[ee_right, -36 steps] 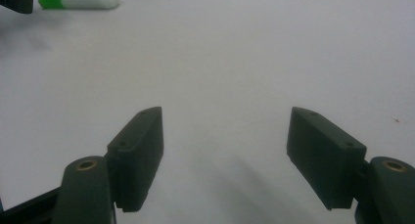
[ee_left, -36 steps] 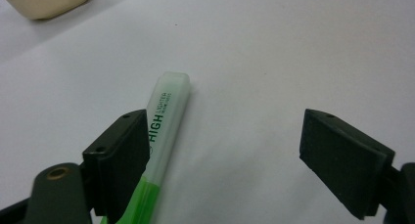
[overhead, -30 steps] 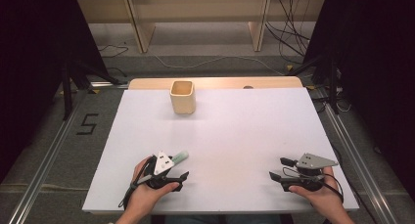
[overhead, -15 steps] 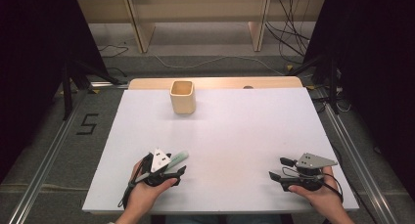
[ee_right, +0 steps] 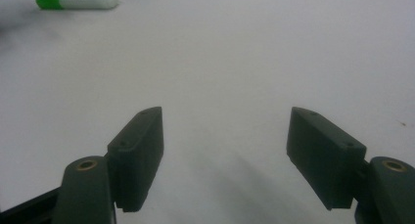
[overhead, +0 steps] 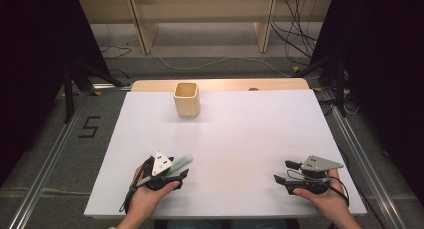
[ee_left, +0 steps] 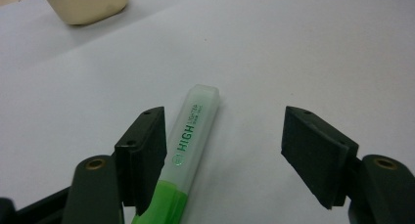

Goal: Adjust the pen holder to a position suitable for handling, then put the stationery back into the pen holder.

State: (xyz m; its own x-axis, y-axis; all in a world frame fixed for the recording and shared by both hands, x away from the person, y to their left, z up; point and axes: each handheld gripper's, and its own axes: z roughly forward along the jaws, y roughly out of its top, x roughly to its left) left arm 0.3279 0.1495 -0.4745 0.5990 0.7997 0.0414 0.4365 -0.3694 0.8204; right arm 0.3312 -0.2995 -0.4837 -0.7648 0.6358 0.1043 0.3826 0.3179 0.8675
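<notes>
1. We see a wide white rectangular surface (overhead: 240,139) carrying everything.
2. A beige square-sided cup (overhead: 187,99) stands upright near its far edge, well apart from both hands.
3. Our left tool (ee_left: 222,150) sits at the near left with jaws spread wide, gripping nothing.
4. Our right tool (ee_right: 227,150) rests at the near right, jaws equally wide and bare.
5. A green highlighter with a translucent cap (ee_left: 188,145) lies flat between the left jaws, against the left one.
</notes>
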